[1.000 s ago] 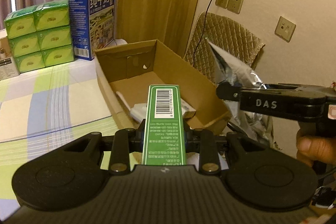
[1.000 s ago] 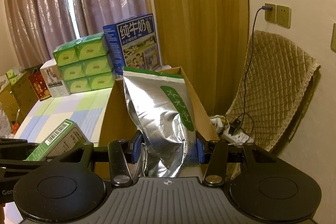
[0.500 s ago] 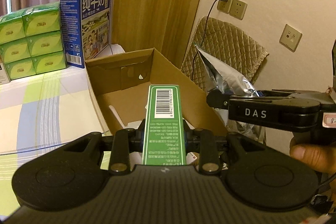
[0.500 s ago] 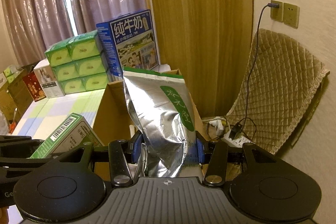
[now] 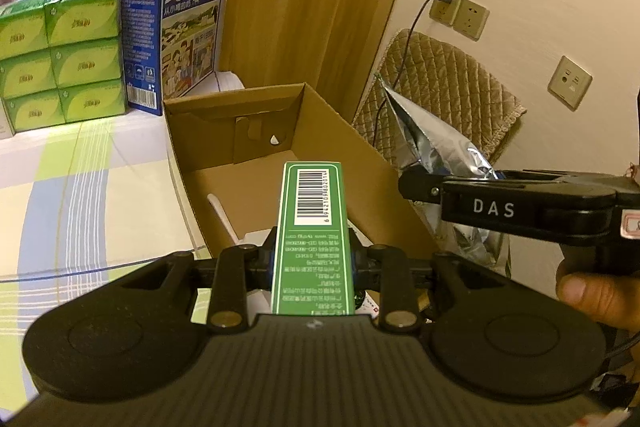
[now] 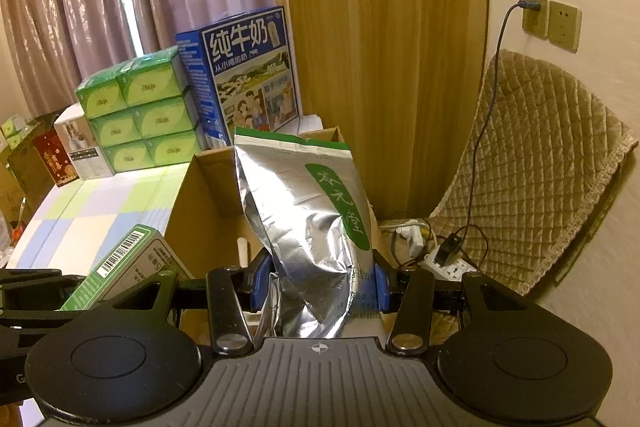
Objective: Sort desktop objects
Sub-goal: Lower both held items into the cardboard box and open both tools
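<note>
Green cardboard fills the left tongs (image 5: 312, 263): they are clamped on a slim green carton (image 5: 314, 227), held over the near end of the open cardboard box (image 5: 400, 187). The right tongs (image 6: 318, 287) are clamped on a silver foil pouch (image 6: 308, 219), held above the box's right wall. I judge the soft pouch could slip, or drop outside that wall. Inside the box lie white items (image 5: 224, 219) I cannot identify; it stands on the table (image 5: 80, 195).
</note>
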`<state>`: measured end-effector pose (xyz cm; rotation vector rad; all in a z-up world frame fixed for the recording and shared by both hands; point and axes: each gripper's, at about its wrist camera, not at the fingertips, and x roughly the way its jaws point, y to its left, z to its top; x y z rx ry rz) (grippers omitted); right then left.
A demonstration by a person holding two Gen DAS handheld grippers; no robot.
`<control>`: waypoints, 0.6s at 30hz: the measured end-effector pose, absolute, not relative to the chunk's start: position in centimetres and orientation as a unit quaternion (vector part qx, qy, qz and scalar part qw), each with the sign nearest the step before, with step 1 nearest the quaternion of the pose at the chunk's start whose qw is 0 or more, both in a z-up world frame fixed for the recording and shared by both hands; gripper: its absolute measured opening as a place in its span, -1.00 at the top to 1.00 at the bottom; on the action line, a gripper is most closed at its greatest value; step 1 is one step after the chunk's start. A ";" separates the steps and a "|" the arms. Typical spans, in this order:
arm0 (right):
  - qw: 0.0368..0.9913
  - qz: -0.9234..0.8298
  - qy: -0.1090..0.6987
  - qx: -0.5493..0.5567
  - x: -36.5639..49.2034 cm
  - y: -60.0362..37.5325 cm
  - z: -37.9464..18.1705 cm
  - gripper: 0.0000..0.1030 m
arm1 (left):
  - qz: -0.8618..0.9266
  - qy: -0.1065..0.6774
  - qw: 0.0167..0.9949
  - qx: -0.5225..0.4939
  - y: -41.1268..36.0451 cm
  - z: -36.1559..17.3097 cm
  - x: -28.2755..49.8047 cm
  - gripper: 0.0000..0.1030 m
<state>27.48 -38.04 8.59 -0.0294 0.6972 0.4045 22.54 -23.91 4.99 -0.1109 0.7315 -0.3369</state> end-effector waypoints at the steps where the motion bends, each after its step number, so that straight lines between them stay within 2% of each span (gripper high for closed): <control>1: 0.919 0.197 0.340 -0.015 27.6 -38.0 8.6 0.10 | -0.162 0.356 0.919 -0.055 -23.8 4.9 22.7 0.51; 18: 0.919 0.190 0.344 -0.020 29.2 -37.4 8.2 0.10 | -0.164 0.351 0.919 -0.073 -23.9 4.1 25.1 0.49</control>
